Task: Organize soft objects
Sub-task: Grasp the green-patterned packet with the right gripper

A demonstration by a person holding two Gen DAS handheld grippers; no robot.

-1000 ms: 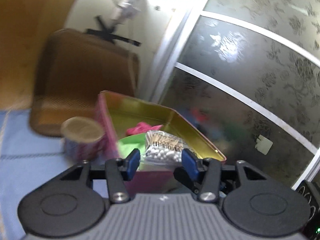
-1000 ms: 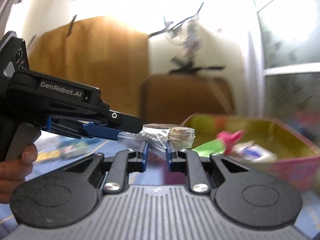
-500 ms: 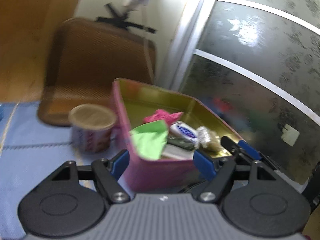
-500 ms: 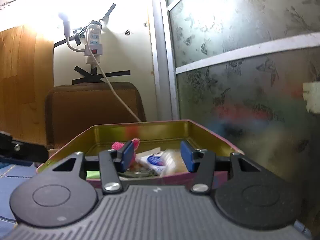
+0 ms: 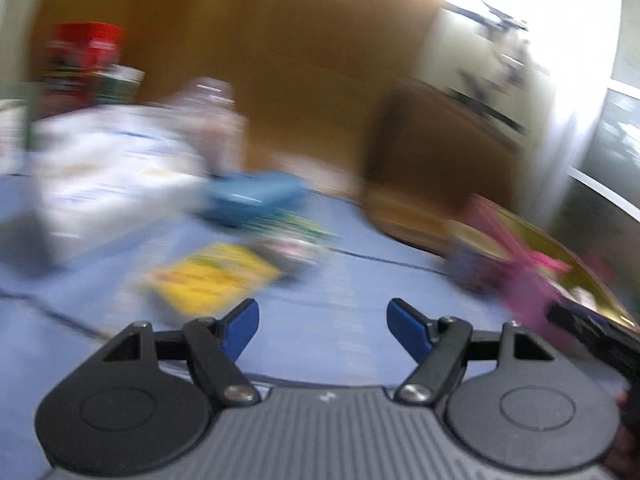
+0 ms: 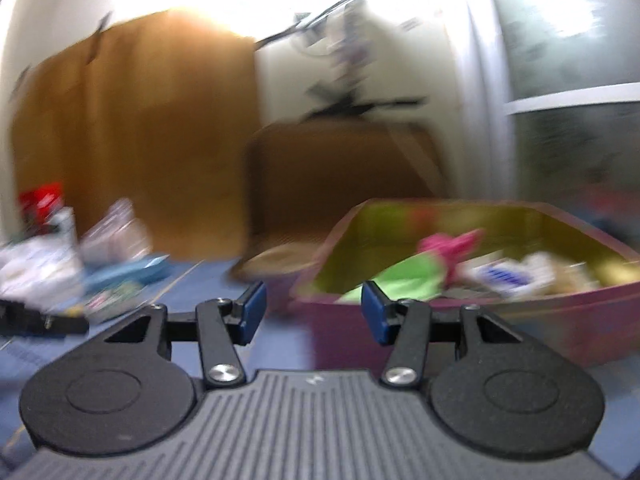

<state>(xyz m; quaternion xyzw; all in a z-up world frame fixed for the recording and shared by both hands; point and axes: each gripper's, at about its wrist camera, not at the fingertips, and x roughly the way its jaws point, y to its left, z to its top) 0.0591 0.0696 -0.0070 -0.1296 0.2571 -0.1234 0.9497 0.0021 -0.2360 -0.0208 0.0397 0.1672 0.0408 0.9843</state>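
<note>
Both views are motion-blurred. A pink tin with a gold inside stands on the blue cloth and holds a green cloth, a pink cloth and some packets. My right gripper is open and empty, in front of the tin's left corner. My left gripper is open and empty above the blue cloth. A yellow packet and a blue packet lie ahead of it. The tin is at its right.
A white bag, a red can and a clear bag stand at the back left. A brown chair back is behind the tin. A small cup stands left of the tin. The other gripper shows at right.
My right gripper let go of the cotton-swab bag into the tin and drew back. My left gripper has swung left, away from the tin, toward the loose packets.
</note>
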